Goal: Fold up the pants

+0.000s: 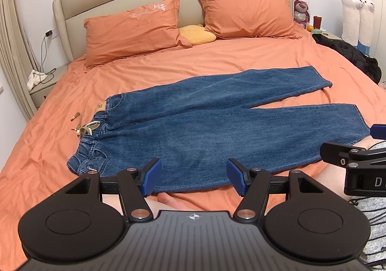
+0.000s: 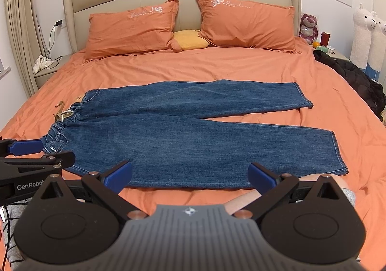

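Lying flat across the orange bedsheet [image 2: 217, 68], the blue jeans [image 2: 193, 136] have their waistband at 9 o'clock and hems at 3, legs splayed, presumably ready for folding; left gripper [image 1: 193, 175] and right gripper [image 2: 190, 173] hover spread, empty, at the near edge
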The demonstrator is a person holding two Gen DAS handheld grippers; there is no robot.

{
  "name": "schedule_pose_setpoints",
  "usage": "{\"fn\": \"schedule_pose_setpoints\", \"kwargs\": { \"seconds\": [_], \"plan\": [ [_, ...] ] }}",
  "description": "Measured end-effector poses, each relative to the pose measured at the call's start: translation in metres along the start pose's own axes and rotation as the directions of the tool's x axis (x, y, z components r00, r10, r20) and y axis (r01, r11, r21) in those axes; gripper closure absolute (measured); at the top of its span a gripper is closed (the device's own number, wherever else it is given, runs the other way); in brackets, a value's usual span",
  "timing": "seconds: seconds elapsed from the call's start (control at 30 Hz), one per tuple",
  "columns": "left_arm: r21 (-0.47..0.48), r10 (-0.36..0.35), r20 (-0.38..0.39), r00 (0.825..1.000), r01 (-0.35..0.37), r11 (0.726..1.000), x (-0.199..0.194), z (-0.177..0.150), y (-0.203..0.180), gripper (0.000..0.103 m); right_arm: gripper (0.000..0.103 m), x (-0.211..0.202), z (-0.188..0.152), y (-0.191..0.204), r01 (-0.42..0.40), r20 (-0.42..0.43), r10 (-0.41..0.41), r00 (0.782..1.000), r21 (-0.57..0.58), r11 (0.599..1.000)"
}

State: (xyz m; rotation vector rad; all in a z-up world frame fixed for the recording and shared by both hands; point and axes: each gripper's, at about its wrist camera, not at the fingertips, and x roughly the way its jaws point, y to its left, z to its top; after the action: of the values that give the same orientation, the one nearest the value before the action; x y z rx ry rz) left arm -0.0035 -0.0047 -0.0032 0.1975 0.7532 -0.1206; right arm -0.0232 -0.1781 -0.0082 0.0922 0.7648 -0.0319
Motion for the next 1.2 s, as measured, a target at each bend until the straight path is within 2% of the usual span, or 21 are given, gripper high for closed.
{"fn": "schedule_pose_setpoints", "kwargs": {
  "seconds": [0.63,0.77,0.93,1.07,1.13,1.2],
  "plan": [
    [0.023,-0.006,0.001,1.000,0.006,1.000,0.000,0.001,0.001,0.030,0.005,-0.003,0.002,-0.001,-0.021,0.020,0.021,1.000,-0.009,1.000],
    [0.089,-0.012,0.022,1.000,0.010,0.996,0.002,0.013,0.014,0.030,0.005,0.001,0.011,-0.018,-0.064,0.041,0.064,0.997,0.005,0.998],
    [0.171,0.014,0.042,0.999,-0.021,0.985,0.015,0.035,0.045,0.030,0.005,0.016,0.030,-0.061,-0.036,0.117,0.036,0.993,0.004,0.999],
    [0.310,-0.002,0.018,1.000,-0.004,0.951,0.035,0.052,0.068,0.030,0.005,0.039,0.050,-0.100,0.020,0.132,-0.012,0.991,-0.056,0.998],
    [0.397,0.000,-0.017,1.000,0.007,0.918,0.049,0.058,0.080,0.030,0.005,0.055,0.059,-0.118,0.054,0.118,-0.039,0.992,-0.126,0.991],
    [0.495,0.052,-0.040,0.998,-0.025,0.869,0.069,0.060,0.091,0.030,0.008,0.073,0.066,-0.136,0.087,0.098,-0.068,0.993,-0.208,0.974]
  ]
}}
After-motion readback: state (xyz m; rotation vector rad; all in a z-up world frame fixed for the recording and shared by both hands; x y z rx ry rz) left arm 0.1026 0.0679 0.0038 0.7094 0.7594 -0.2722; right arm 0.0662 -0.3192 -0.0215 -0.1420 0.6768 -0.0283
